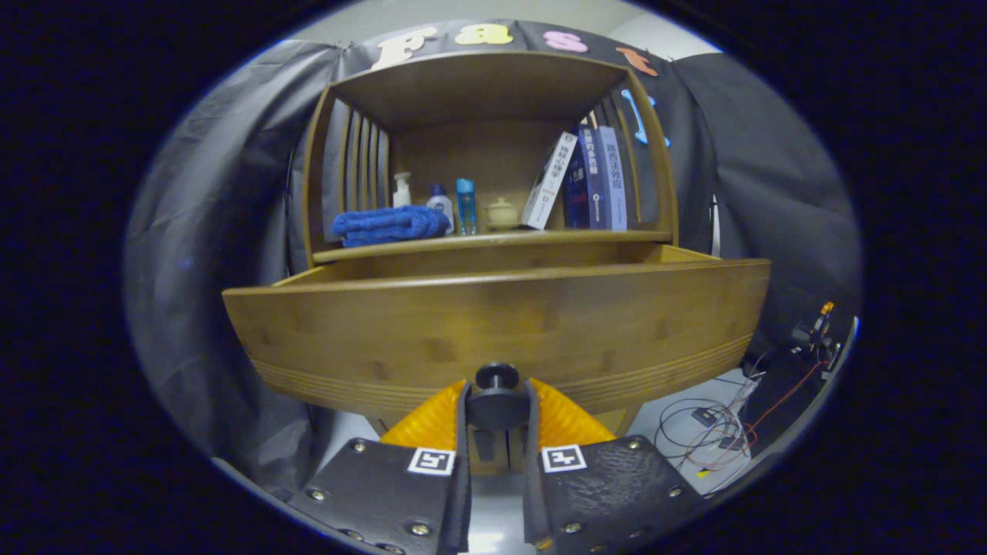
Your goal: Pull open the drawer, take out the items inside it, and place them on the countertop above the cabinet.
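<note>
My fingers are clamped on the round black knob of the wooden bamboo drawer, pulled out towards me. On the far shelf: one folded blue towel, three bottles, one small lidded pot, three books. Loose cables lie on the floor, right.

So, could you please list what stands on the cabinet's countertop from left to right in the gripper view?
Blue towel → white pump bottle → blue-capped bottle → blue tube → small lidded pot → leaning white book → dark blue books.
</note>
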A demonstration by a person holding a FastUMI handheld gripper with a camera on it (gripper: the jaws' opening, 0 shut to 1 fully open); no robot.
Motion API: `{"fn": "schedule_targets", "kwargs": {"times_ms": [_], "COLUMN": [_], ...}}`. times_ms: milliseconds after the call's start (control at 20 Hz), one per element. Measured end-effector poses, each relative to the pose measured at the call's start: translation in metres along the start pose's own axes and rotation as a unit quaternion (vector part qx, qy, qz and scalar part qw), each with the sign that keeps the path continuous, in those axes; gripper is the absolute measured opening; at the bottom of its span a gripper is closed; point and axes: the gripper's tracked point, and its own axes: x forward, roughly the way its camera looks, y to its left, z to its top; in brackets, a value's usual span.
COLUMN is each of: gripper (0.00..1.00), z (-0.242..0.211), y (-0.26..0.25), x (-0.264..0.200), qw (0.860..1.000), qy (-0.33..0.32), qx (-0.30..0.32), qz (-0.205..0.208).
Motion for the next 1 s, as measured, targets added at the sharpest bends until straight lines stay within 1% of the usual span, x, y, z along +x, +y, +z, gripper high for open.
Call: {"fn": "schedule_targets", "kwargs": {"times_ms": [50,150,300,550,600,650,700,750,850,900,1000], "gripper": [0.27,0.27,0.27,0.27,0.27,0.33,0.40,0.48,0.65,0.65,0.70], "z": [0.006,0.002,0.002,0.000,-0.001,-0.001,0.010,0.024,0.054,0.071,0.103], "y": [0.000,-0.001,0.000,-0.001,-0.001,0.000,0.002,0.002,-0.006,-0.004,0.009], "x": [0.003,0.006,0.001,-0.007,-0.010,-0.016,-0.020,-0.021,-0.025,-0.024,-0.019], "qw": [1.000,1.000,1.000,0.999,0.999,0.999,0.999,0.999,0.999,0.999,0.999], "qy": [0.000,0.016,0.024,0.013,0.022,0.028,0.022,0.015,0.008,0.001,-0.011], "qx": [-0.004,-0.013,0.004,-0.034,-0.034,-0.028,-0.024,-0.027,-0.042,-0.047,-0.041], "qz": [0.002,0.000,-0.004,-0.005,-0.002,0.001,0.007,0.009,-0.008,-0.011,0.001]}}
